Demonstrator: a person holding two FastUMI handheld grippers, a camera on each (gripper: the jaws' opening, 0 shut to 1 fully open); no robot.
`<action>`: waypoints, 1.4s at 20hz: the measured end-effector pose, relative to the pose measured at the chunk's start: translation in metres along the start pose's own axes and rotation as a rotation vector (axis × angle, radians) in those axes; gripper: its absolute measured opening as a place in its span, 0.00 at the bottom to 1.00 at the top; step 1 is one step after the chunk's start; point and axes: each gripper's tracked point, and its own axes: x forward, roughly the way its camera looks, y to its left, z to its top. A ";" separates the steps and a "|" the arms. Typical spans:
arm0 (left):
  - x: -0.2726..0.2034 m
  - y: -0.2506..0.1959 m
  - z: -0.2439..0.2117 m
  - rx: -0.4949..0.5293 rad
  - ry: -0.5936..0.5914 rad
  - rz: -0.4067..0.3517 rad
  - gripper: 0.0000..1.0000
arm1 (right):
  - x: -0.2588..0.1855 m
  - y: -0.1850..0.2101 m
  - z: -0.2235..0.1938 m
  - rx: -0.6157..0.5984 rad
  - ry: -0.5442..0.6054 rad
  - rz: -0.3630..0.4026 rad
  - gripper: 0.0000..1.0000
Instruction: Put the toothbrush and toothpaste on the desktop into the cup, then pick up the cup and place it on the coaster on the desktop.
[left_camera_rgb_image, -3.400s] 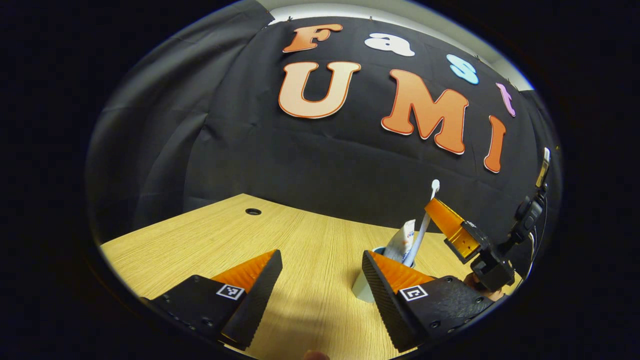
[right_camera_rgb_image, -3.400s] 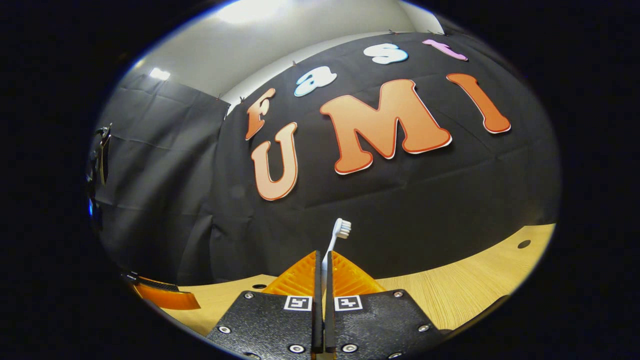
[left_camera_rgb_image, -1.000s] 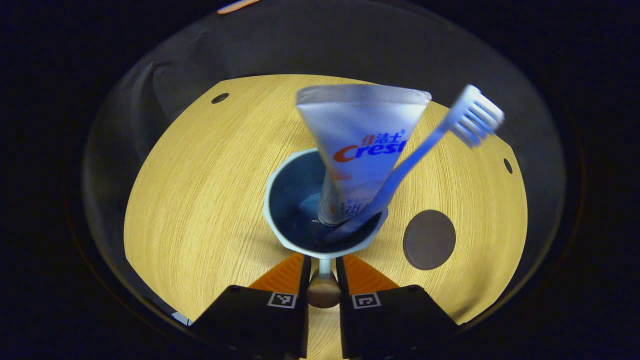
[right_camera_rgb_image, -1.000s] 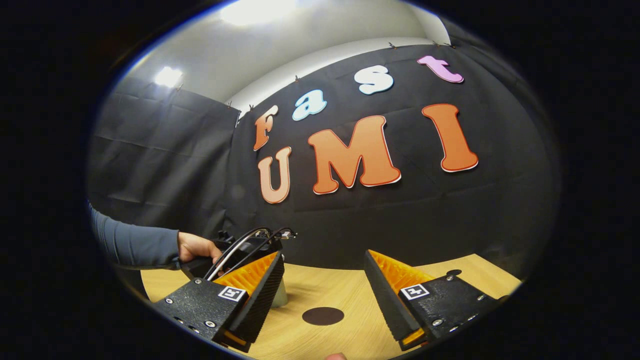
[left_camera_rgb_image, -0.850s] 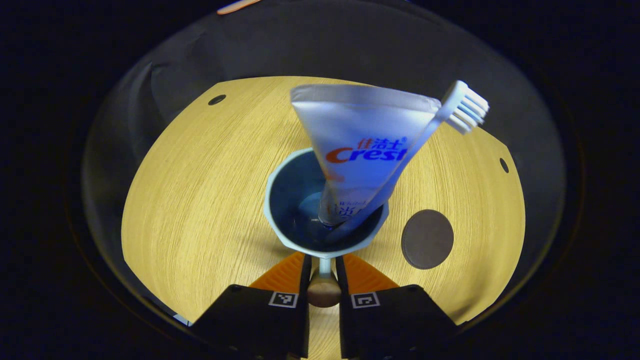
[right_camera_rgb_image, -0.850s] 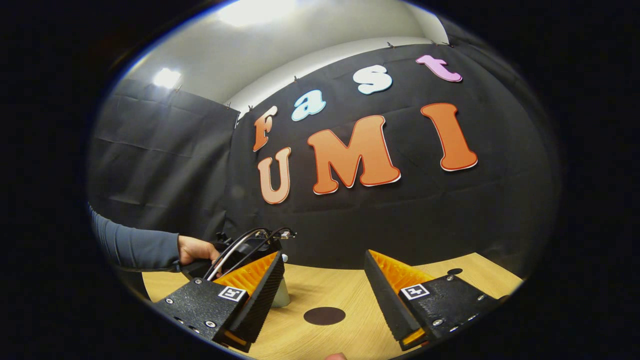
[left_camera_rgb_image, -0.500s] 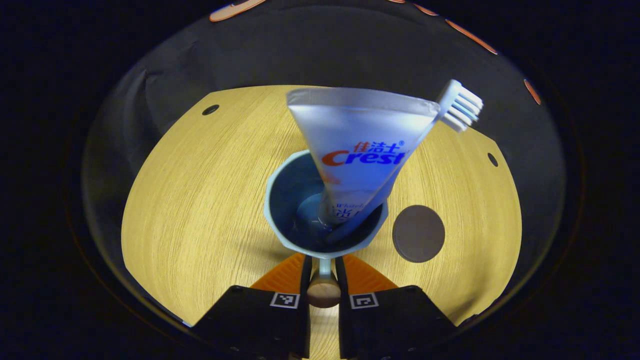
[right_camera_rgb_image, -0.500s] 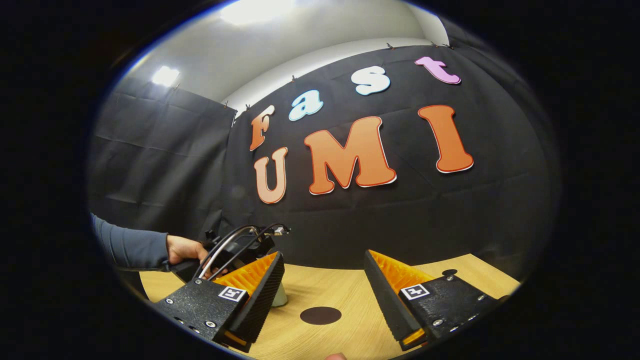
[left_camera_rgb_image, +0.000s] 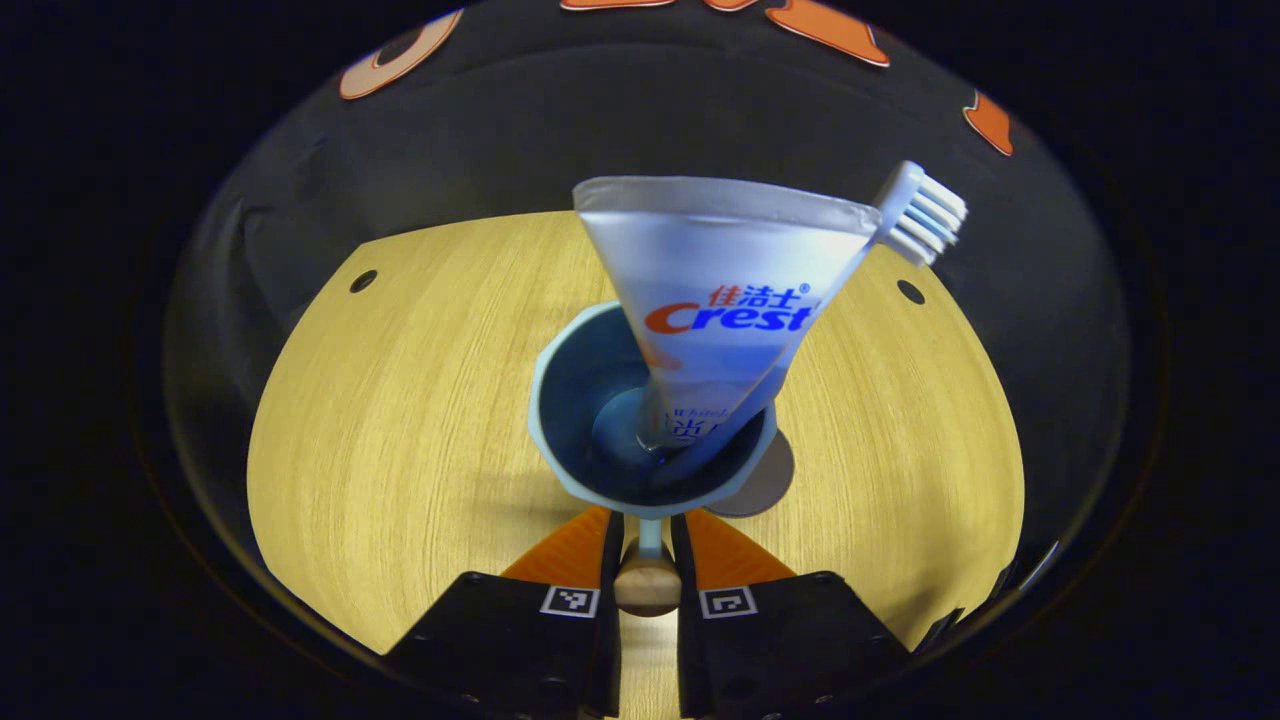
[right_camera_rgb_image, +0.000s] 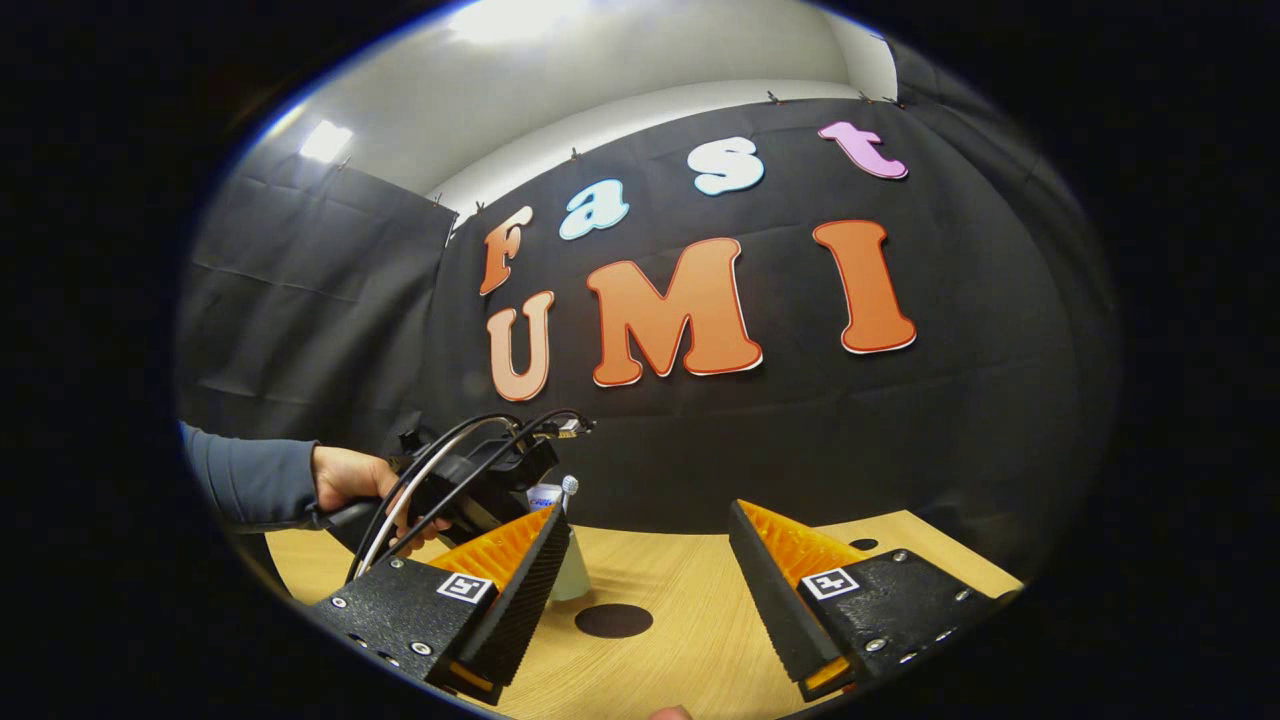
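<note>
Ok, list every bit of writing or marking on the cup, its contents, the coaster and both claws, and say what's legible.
toothpaste: printed label, a large brand word under small characters; the print lower down is too blurred to read.
toothbrush: none.
cup: none.
coaster: none.
left claw, shut on the cup's handle: a square coded marker on each finger, no words.
right claw, open: same markers, no words.

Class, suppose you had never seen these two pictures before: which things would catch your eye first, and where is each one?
In the left gripper view, the toothpaste tube and toothbrush stand in the blue cup, whose handle is clamped by the left hand-held gripper. A dark coaster peeks from behind the cup on the wooden desktop. The right hand-held gripper is open.
</note>
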 end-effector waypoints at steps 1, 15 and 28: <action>-0.004 0.001 0.011 0.013 0.001 -0.008 0.22 | -0.002 -0.004 0.000 -0.002 0.002 -0.009 0.96; -0.070 0.034 0.226 0.113 0.013 -0.077 0.41 | -0.019 -0.043 -0.009 0.013 0.065 -0.107 0.96; -0.229 0.080 0.349 0.307 -0.774 0.039 0.97 | -0.007 -0.013 0.001 -0.031 0.042 -0.178 0.96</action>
